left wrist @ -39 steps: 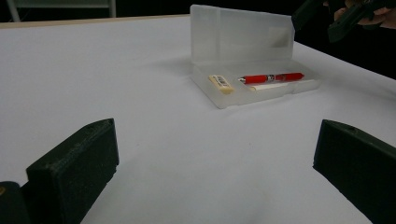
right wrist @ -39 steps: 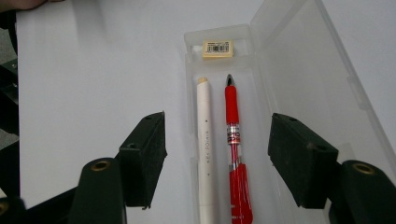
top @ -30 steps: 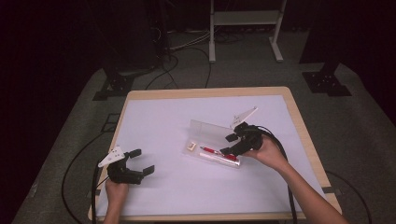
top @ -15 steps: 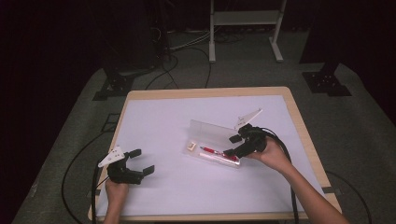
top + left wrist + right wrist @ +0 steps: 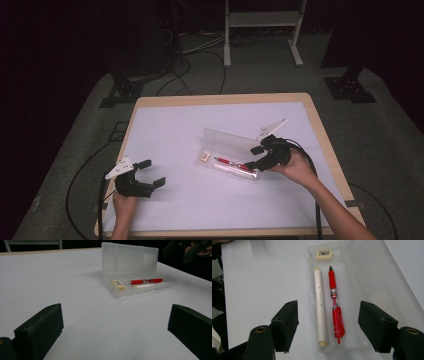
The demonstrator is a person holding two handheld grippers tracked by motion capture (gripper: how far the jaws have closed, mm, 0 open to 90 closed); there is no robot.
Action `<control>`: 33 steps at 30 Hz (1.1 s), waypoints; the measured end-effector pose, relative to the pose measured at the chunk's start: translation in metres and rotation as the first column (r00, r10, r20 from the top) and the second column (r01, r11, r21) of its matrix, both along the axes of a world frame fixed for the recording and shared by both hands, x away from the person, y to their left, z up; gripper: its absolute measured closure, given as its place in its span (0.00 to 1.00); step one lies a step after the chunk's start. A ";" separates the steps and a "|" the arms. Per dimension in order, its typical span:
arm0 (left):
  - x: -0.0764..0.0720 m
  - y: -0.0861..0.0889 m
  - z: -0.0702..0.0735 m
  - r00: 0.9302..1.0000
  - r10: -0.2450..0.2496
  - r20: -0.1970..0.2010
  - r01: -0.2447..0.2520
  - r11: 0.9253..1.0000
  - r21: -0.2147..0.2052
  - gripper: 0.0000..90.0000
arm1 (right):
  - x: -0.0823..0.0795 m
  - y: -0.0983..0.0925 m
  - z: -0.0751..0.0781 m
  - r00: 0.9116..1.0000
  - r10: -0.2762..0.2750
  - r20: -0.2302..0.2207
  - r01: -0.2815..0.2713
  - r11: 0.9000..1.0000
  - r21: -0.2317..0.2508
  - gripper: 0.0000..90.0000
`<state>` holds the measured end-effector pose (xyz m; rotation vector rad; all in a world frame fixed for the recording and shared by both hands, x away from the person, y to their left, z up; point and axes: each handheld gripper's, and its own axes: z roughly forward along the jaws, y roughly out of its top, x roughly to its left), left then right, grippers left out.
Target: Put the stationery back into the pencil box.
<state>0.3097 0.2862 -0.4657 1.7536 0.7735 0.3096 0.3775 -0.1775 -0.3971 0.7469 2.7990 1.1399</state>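
A clear plastic pencil case (image 5: 218, 161) lies open mid-table, its lid (image 5: 227, 140) raised behind it. Inside lie a red pen (image 5: 229, 162), a white pen (image 5: 236, 169) and a small eraser (image 5: 204, 157). My right gripper (image 5: 254, 158) hovers at the case's right end, open. In the right gripper view its jaws (image 5: 328, 315) straddle the red pen (image 5: 335, 307) and white pen (image 5: 320, 307) without touching them; the eraser (image 5: 324, 253) lies at the far end. My left gripper (image 5: 152, 173) rests open near the front left, and in its own view it (image 5: 115, 332) faces the case (image 5: 150, 288).
A white sheet (image 5: 180, 130) covers the wooden table (image 5: 320, 135). Bare sheet lies between the left gripper and the case. Cables trail from both grippers off the table's front. Beyond the far edge, cables and a metal stand (image 5: 262, 20) sit on the dark floor.
The right gripper has shifted slightly at the case's right end. The left gripper and the case's contents have kept still.
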 end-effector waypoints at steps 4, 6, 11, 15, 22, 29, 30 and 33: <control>0.000 0.000 0.000 1.000 0.000 -0.001 0.000 1.000 0.000 0.00 | -0.002 -0.004 0.000 1.000 -0.006 -0.001 0.006 1.000 0.001 0.35; 0.000 0.000 0.000 1.000 0.001 -0.001 -0.001 1.000 0.000 0.00 | -0.003 -0.006 -0.001 1.000 -0.009 -0.001 0.009 1.000 0.004 0.35; 0.000 0.000 0.000 1.000 0.002 -0.001 -0.002 1.000 0.000 0.00 | -0.004 -0.011 -0.003 1.000 -0.012 -0.001 0.012 1.000 0.006 0.35; 0.000 0.000 0.000 1.000 0.001 0.000 -0.001 1.000 0.001 0.00 | -0.006 -0.015 -0.004 1.000 -0.020 -0.007 0.020 1.000 0.008 0.35; 0.000 0.000 0.000 1.000 0.002 -0.001 -0.002 1.000 0.001 0.00 | -0.009 -0.023 -0.006 1.000 -0.027 -0.004 0.028 0.999 0.017 0.35; 0.000 -0.001 0.000 1.000 0.002 -0.001 -0.002 1.000 0.004 0.00 | -0.013 -0.028 -0.008 0.999 -0.036 -0.009 0.037 0.999 0.024 0.35; 0.000 -0.001 0.000 1.000 0.002 -0.001 -0.002 1.000 0.004 0.00 | -0.013 -0.029 -0.009 0.999 -0.037 -0.006 0.037 0.999 0.025 0.35; 0.000 -0.001 0.000 1.000 0.001 0.001 -0.001 1.000 0.005 0.00 | -0.014 -0.032 -0.010 0.999 -0.039 -0.008 0.039 0.999 0.028 0.35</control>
